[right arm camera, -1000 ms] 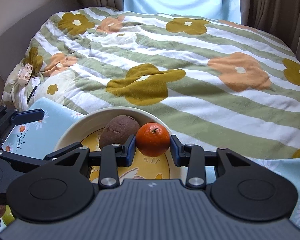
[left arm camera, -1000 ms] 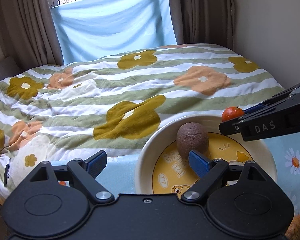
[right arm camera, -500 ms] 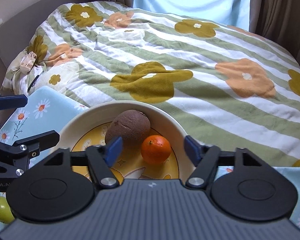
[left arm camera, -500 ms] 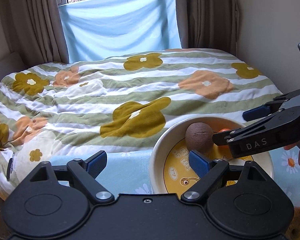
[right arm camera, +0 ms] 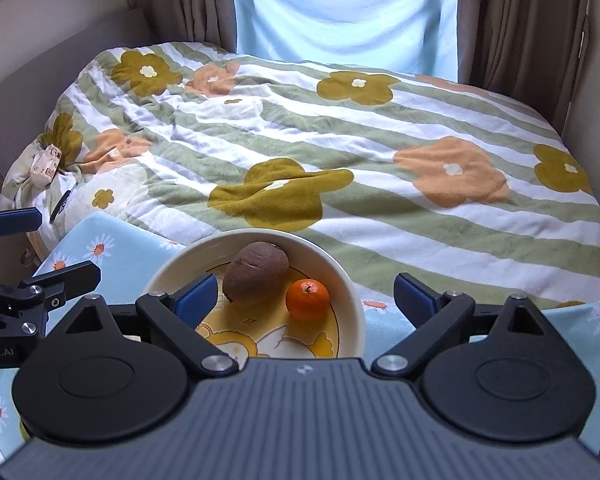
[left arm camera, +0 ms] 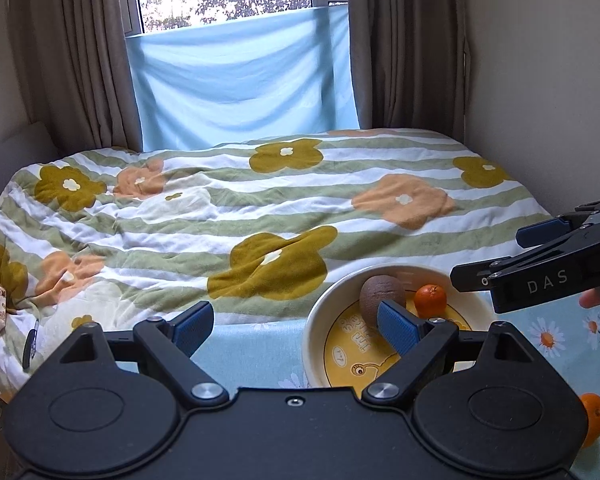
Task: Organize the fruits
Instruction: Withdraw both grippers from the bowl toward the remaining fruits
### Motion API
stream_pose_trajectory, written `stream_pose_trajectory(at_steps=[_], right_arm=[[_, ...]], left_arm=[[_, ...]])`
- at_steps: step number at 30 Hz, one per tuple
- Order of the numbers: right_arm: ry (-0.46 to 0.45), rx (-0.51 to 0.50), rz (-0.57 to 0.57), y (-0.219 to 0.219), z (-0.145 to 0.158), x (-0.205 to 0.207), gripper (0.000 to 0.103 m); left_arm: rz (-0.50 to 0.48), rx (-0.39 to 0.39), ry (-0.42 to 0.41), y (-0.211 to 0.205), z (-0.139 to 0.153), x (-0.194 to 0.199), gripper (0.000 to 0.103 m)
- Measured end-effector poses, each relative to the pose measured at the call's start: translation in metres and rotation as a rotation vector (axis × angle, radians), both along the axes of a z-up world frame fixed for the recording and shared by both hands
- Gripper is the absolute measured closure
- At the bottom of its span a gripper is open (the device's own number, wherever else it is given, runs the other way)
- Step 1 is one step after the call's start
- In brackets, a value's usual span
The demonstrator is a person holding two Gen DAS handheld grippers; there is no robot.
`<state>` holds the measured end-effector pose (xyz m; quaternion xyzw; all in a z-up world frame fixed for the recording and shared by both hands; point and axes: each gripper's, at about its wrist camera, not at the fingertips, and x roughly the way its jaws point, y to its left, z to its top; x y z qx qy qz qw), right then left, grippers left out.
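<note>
Both claws empty, two fruits sitting in the bowl.

Left wrist view: left claw [left arm camera: 296, 326] spread wide, holding nothing, parked beside the round cream bowl with yellow cartoon print [left arm camera: 320, 320]. Rough brown oval fruit [left arm camera: 381, 293] and small orange tangerine [left arm camera: 430, 300] lie inside, just beside each other. Right claw [left arm camera: 496, 258] hangs above the bowl's right rim. Another orange fruit [left arm camera: 594, 414] waits loose on the pale blue daisy-print cloth [left arm camera: 252, 344] over the table, likely next. Right wrist view: right claw [right arm camera: 306, 300] also wide and empty, above the bowl [right arm camera: 352, 300]; tangerine [right arm camera: 307, 299] rests against the wall, so it won't roll.
</note>
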<state>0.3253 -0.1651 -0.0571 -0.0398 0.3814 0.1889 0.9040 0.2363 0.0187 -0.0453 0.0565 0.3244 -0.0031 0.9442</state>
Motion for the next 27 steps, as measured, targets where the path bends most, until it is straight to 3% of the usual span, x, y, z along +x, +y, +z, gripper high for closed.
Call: stream_pose_trajectory(at_steps=[15, 27], right_arm=[[-0.098, 0.003, -0.118, -0.018, 0.067, -0.108, 0.0], [-0.132, 0.013, -0.248, -0.012, 0.08, -0.204, 0.0]], left_arm=[[0.009, -0.028, -0.129, 0.018, 0.054, -0.087, 0.011], [-0.031, -0.07, -0.144, 0.038, 0.053, -0.154, 0.011]])
